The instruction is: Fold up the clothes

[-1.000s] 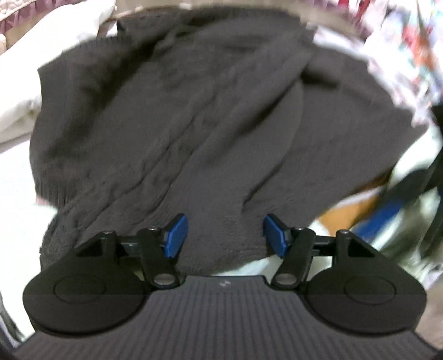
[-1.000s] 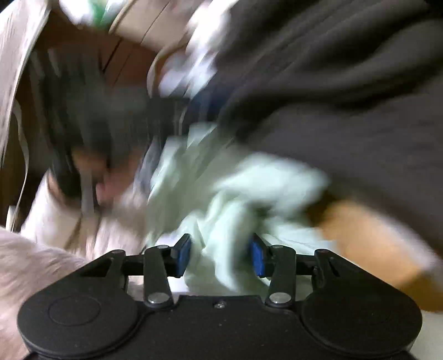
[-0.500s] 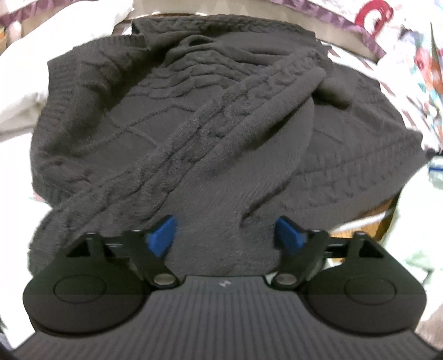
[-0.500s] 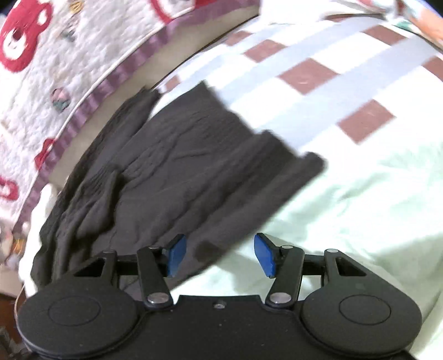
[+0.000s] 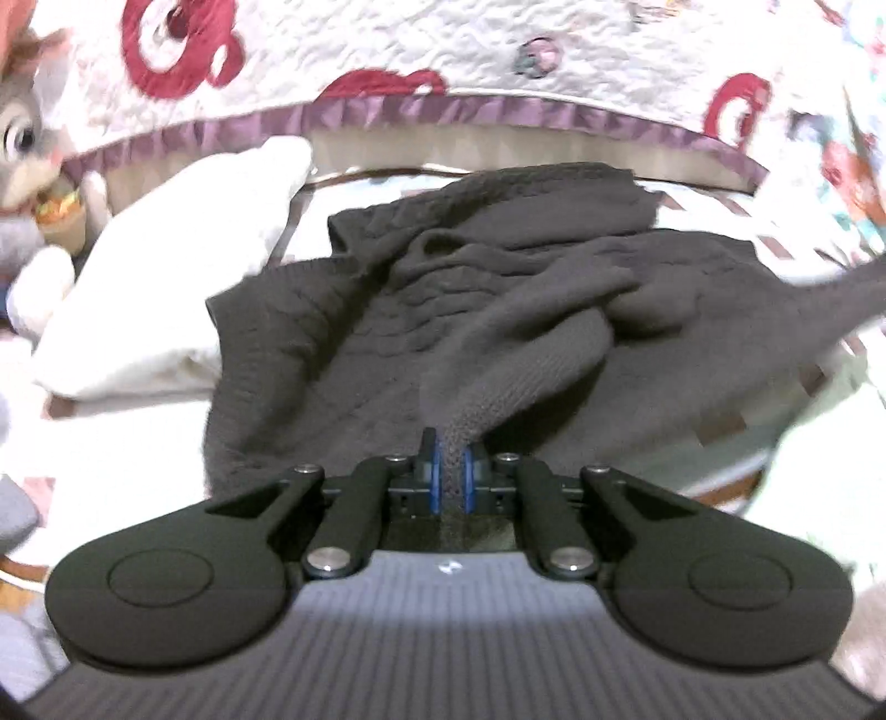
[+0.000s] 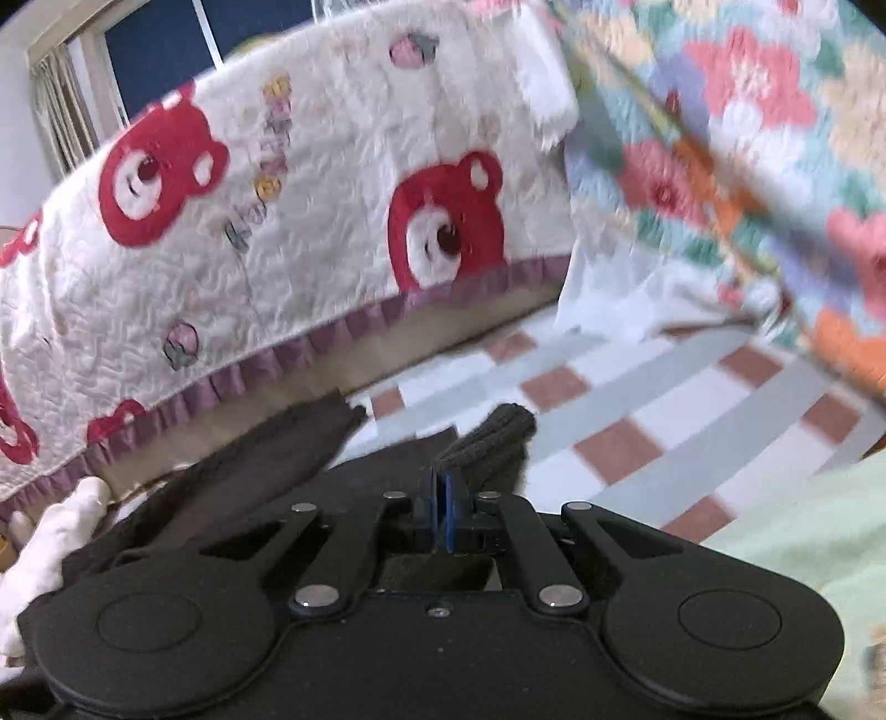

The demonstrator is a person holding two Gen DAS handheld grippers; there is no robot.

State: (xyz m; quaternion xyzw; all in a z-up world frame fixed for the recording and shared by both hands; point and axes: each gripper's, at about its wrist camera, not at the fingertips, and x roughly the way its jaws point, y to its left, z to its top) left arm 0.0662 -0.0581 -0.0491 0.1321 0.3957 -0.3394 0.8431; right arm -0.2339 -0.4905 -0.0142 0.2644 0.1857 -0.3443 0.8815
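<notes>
A dark grey cable-knit sweater [image 5: 476,310] lies rumpled across the bed, spreading away from the left gripper [image 5: 449,471] toward the far edge of the mattress. Its near edge rises in a ridge of knit that runs straight into that gripper, whose blue pads are closed tight on the fabric. Off to the right in the left wrist view, a strip of the same sweater stretches taut toward the frame's edge.

The right gripper [image 6: 441,512] is also clamped closed, its pads nearly meeting, with a ribbed end of the sweater [image 6: 487,437] poking out just beyond them. More of the dark knit hangs to the left below this gripper.

The bed carries a checked sheet [image 6: 637,410] of white, grey and reddish squares. A pale green cloth [image 6: 814,531] lies on it at the right, near the right gripper. A white quilt with red bears [image 6: 288,232] and a purple ruffled hem hangs along the far side, and a floral quilt [image 6: 747,144] in pink, orange and green drapes beside it. A white pillow [image 5: 183,266] sits left of the sweater, touching its edge, with a grey plush rabbit [image 5: 27,160] beyond it. A dark window [image 6: 183,39] shows above the bear quilt.
</notes>
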